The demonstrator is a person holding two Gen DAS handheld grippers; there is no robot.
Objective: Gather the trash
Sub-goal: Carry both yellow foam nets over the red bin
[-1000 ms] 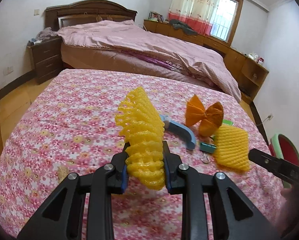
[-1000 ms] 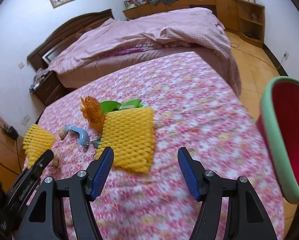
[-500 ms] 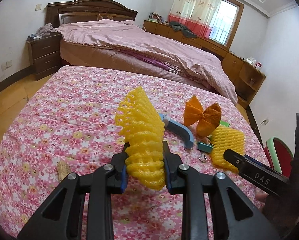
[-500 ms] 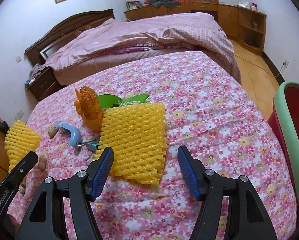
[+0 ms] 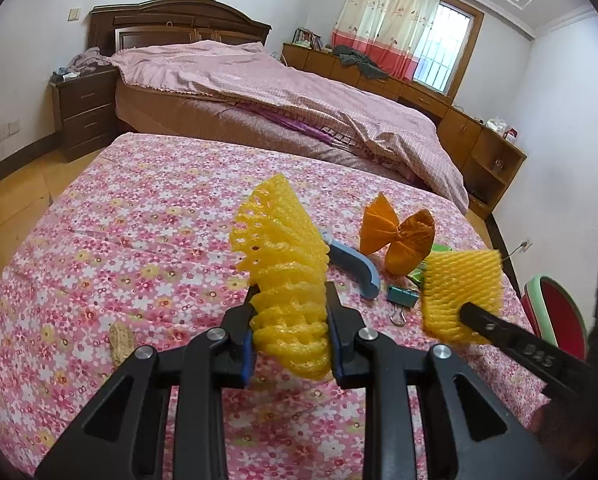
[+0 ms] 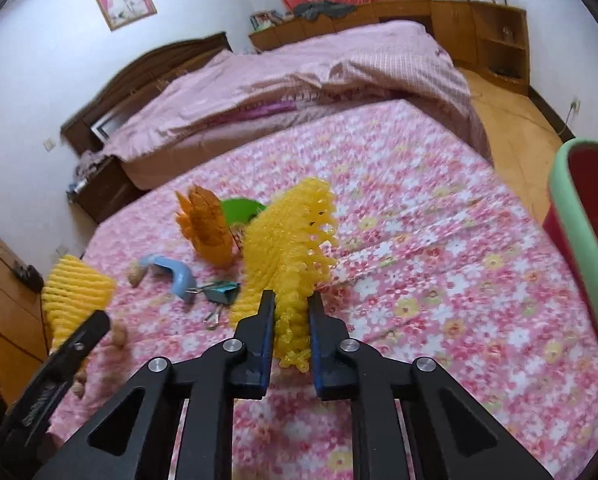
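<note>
The right gripper [image 6: 290, 334] jaws, open 1 second ago, are closing on the second foam net [image 6: 289, 240]. The left gripper [image 5: 290, 330] keeps its jaws clamped on its own net [image 5: 285, 264], so both seem ready for the bin [image 6: 583, 248] at right.

Two yellow foam nets [image 5: 289, 280] [image 6: 287, 248], squeezed upright

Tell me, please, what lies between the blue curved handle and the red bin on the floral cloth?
In the left wrist view, a teal binder clip, then the yellow foam net the closing right gripper pinches.

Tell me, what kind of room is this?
Most likely a bedroom in a home. There is a big bed with a wooden headboard, a nightstand beside it, and a curtained window.
</note>
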